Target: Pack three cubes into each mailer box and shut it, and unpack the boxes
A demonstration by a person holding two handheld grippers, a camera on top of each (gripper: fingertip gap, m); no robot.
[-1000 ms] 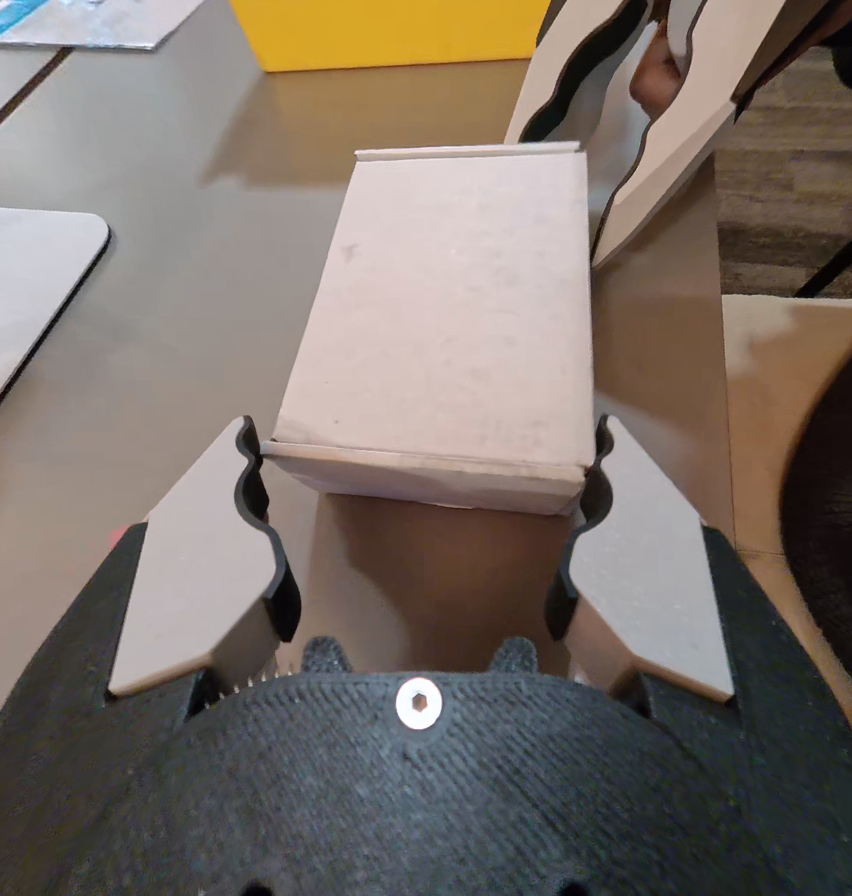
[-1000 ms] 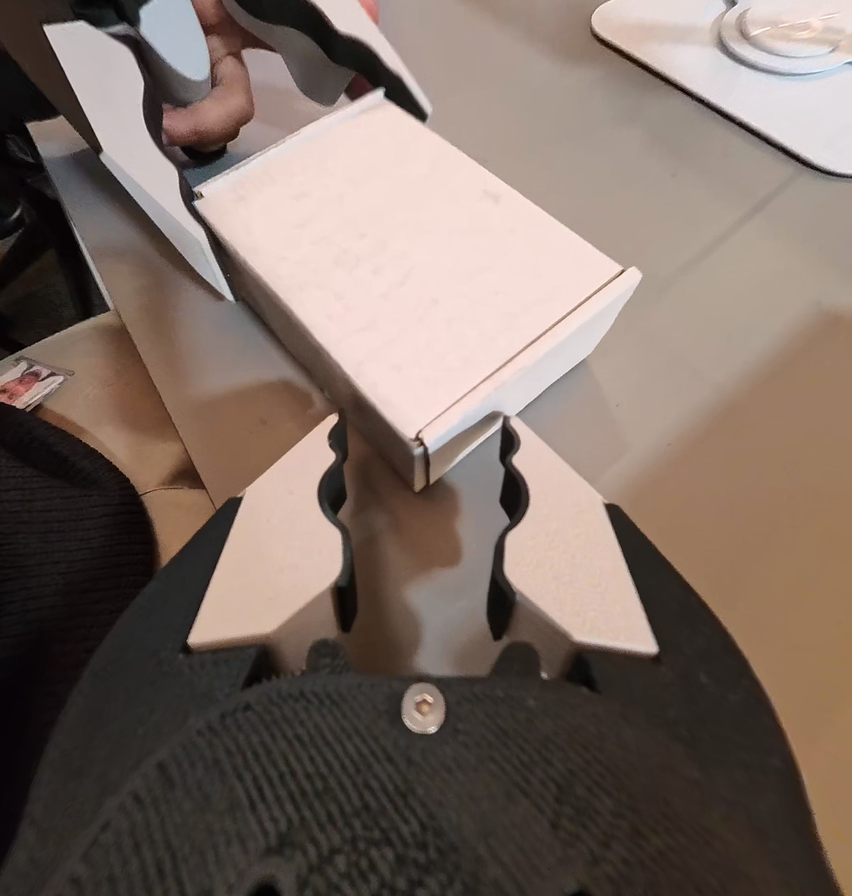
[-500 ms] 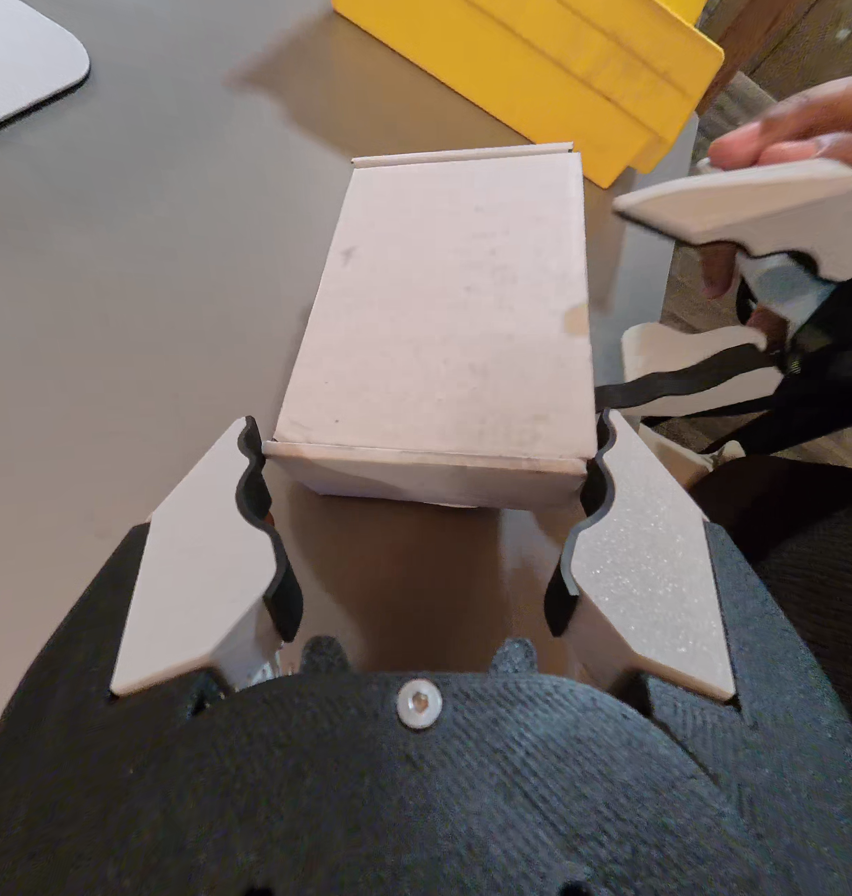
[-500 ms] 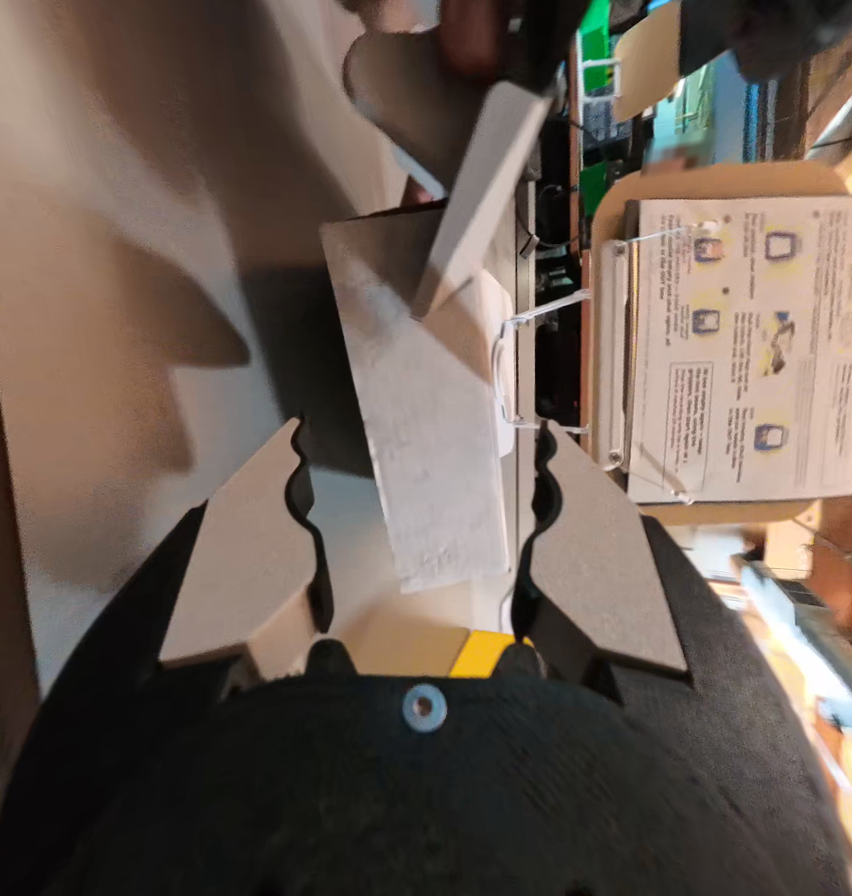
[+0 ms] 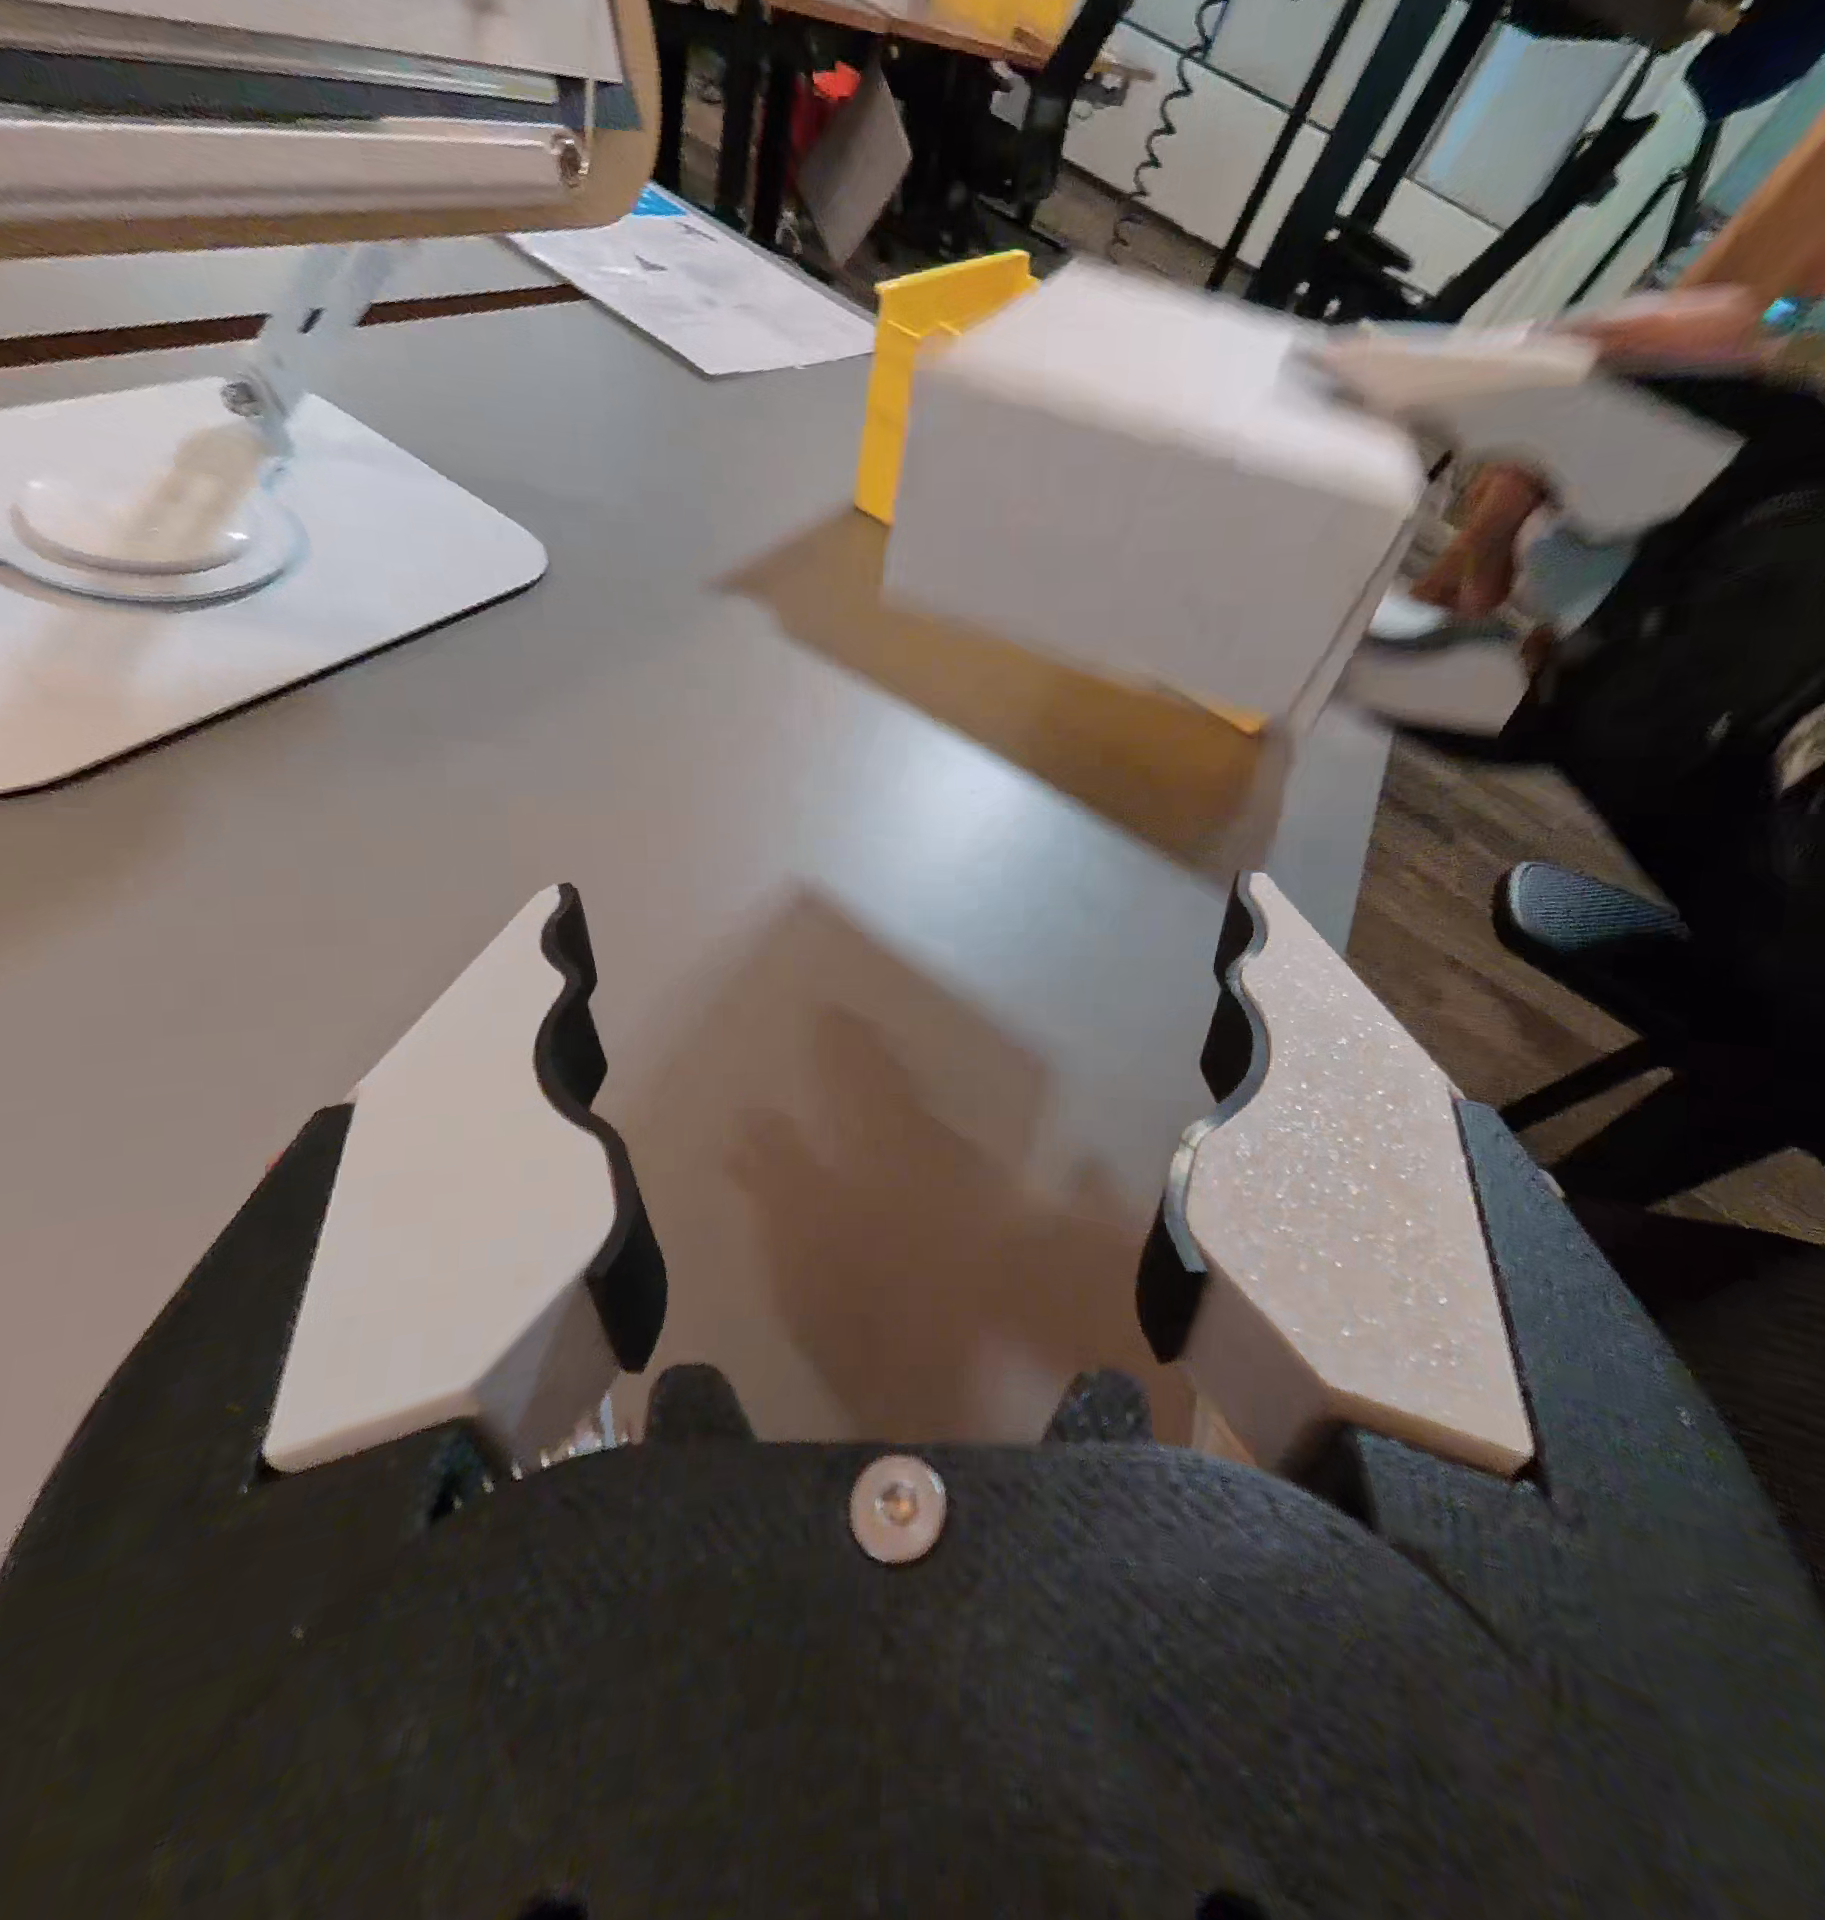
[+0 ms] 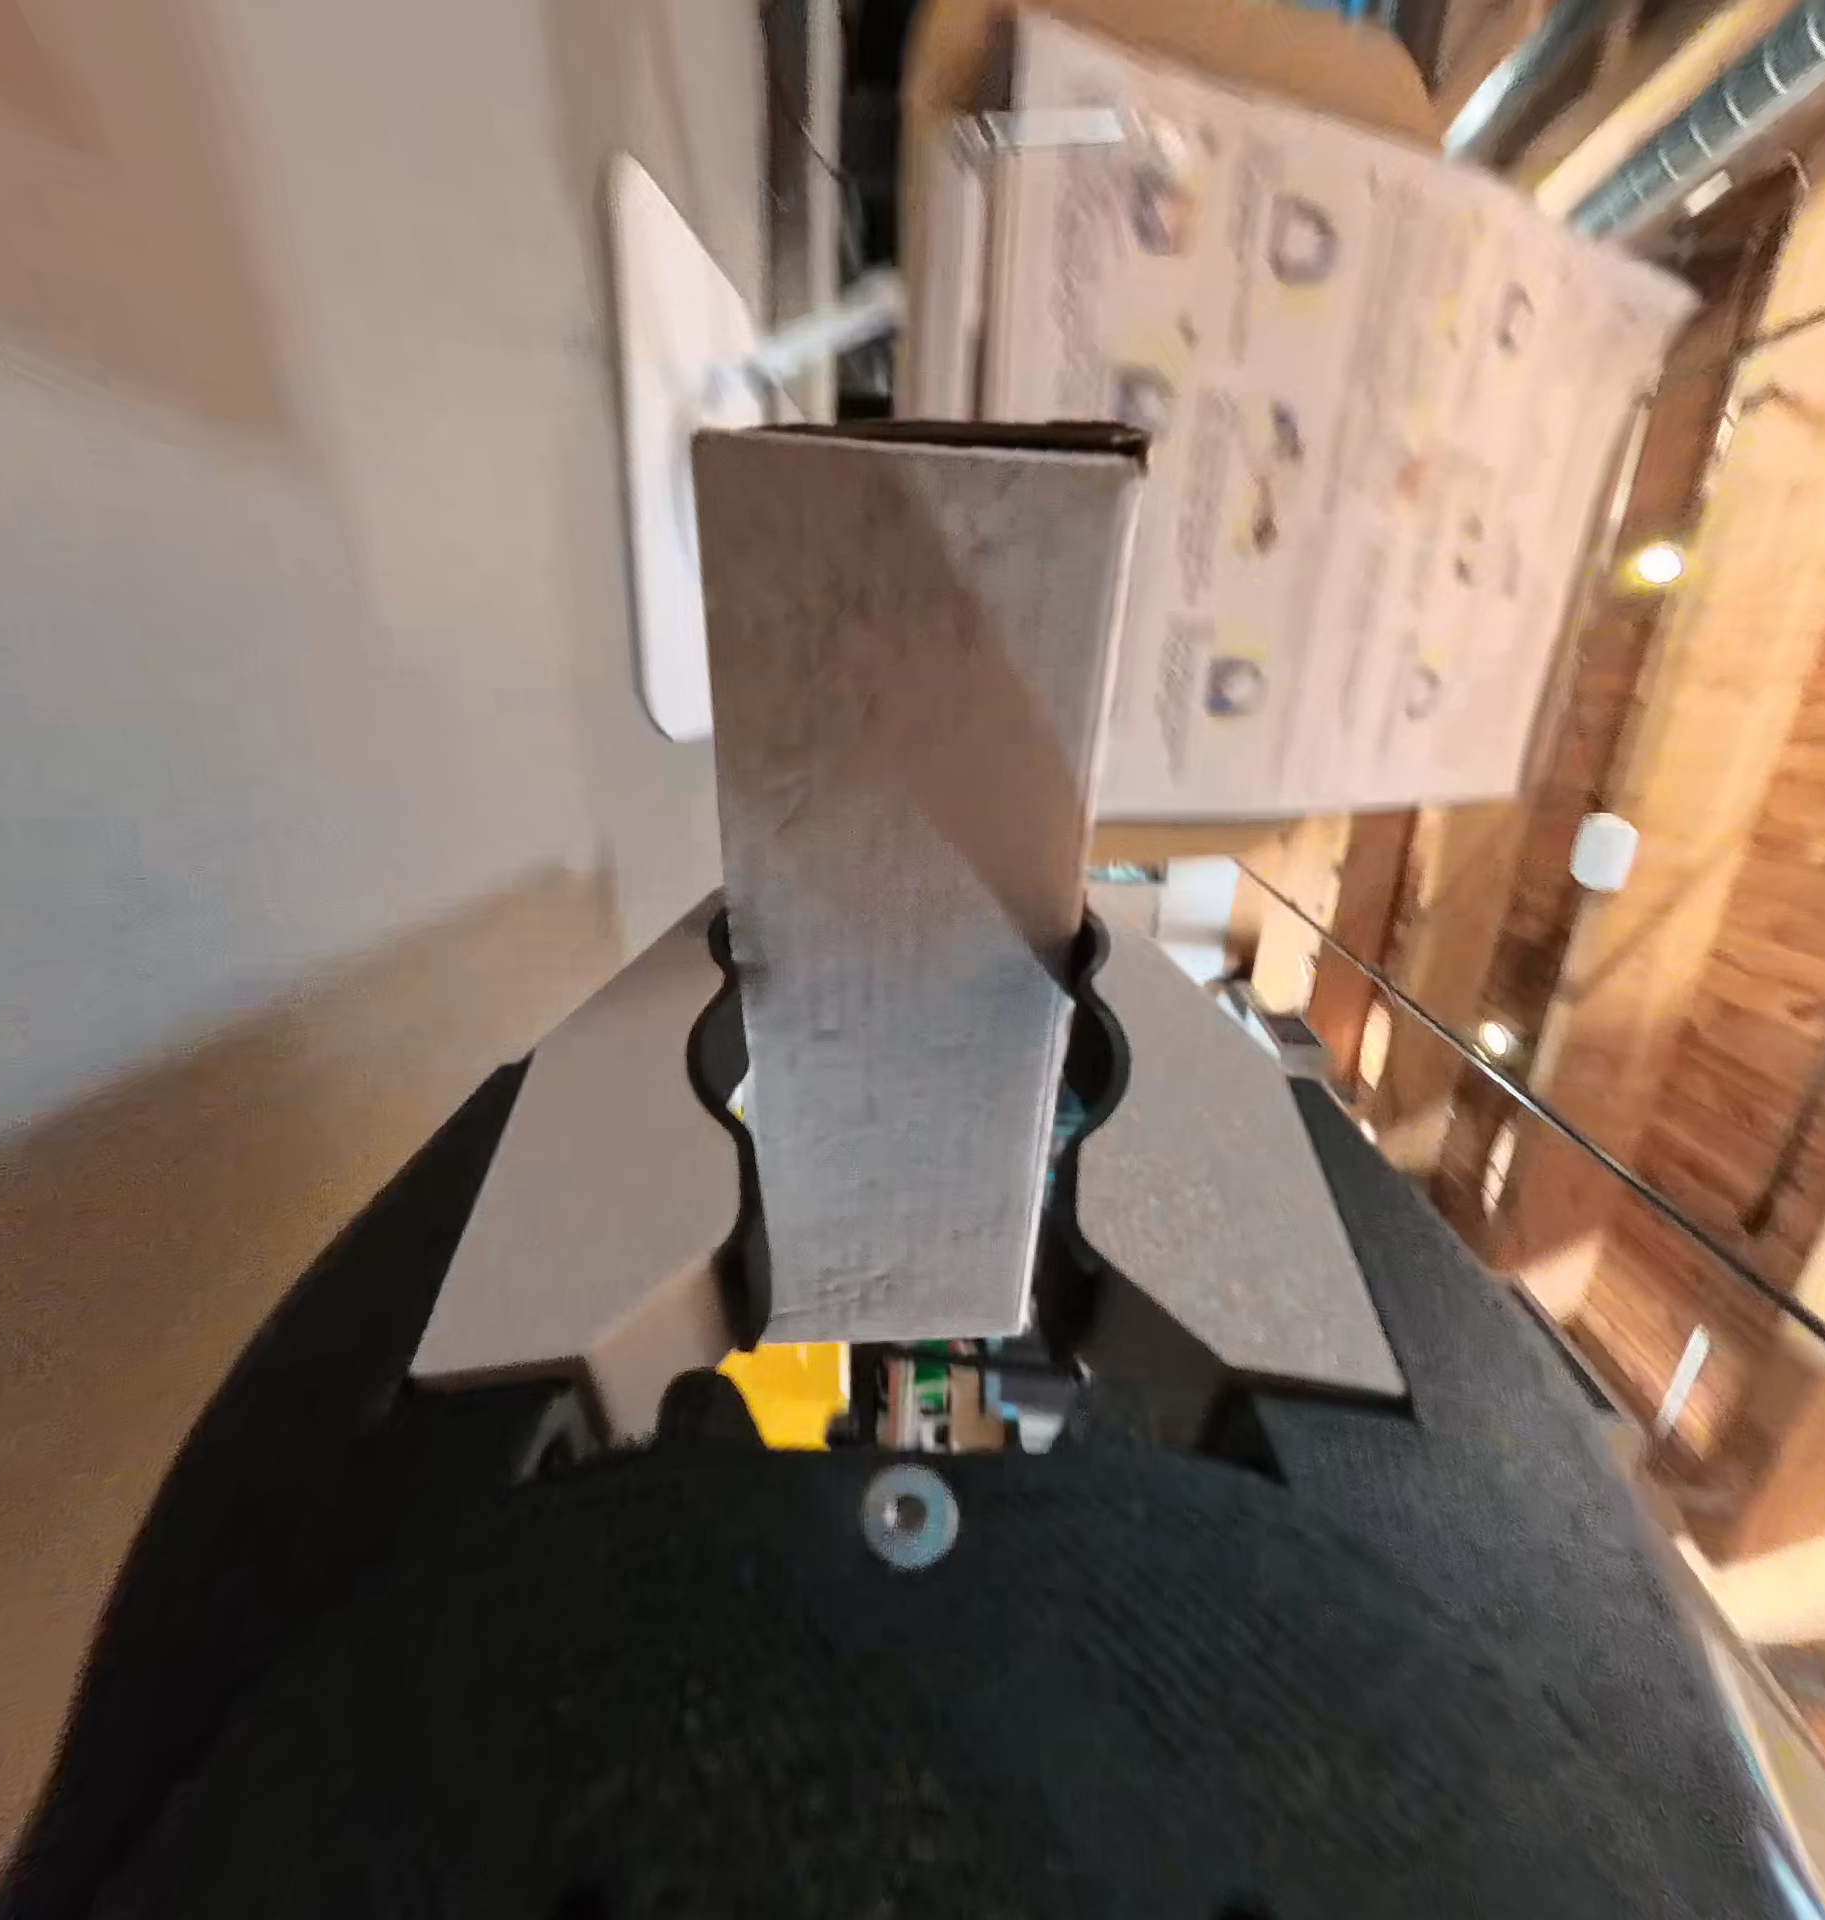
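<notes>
While the grey worktop (image 5: 679, 644) fills most of the left wrist view, bare in the middle, a white stand base (image 5: 160, 582) sits at its far left with a sheet of paper (image 5: 700, 291) beyond it. A yellow bin (image 5: 918, 384) stands far right on the worktop, partly hidden by the white mailer box (image 5: 1136, 488).

The box is shut and looks lifted off the worktop, blurred by motion, with its shadow on the surface below. The right tool (image 5: 1490, 416) grips it from the right. In the right wrist view the box (image 6: 908, 831) runs straight out between the two fingers of the right tool (image 6: 903, 1039), which press on its two sides, so this tool is closed on the box and turned on its side. The left tool (image 5: 903, 1039) hangs over the near worktop with its fingers spread wide and nothing between them, well apart from the box.

No cubes are in sight. My reading is that this is a packed, closed box being carried, either to be set aside or turned for opening; I cannot tell which. The next move likely calls for setting the box flat on the worktop, clear of the bin, so that the left tool can steady it or catch the lid flap.
</notes>
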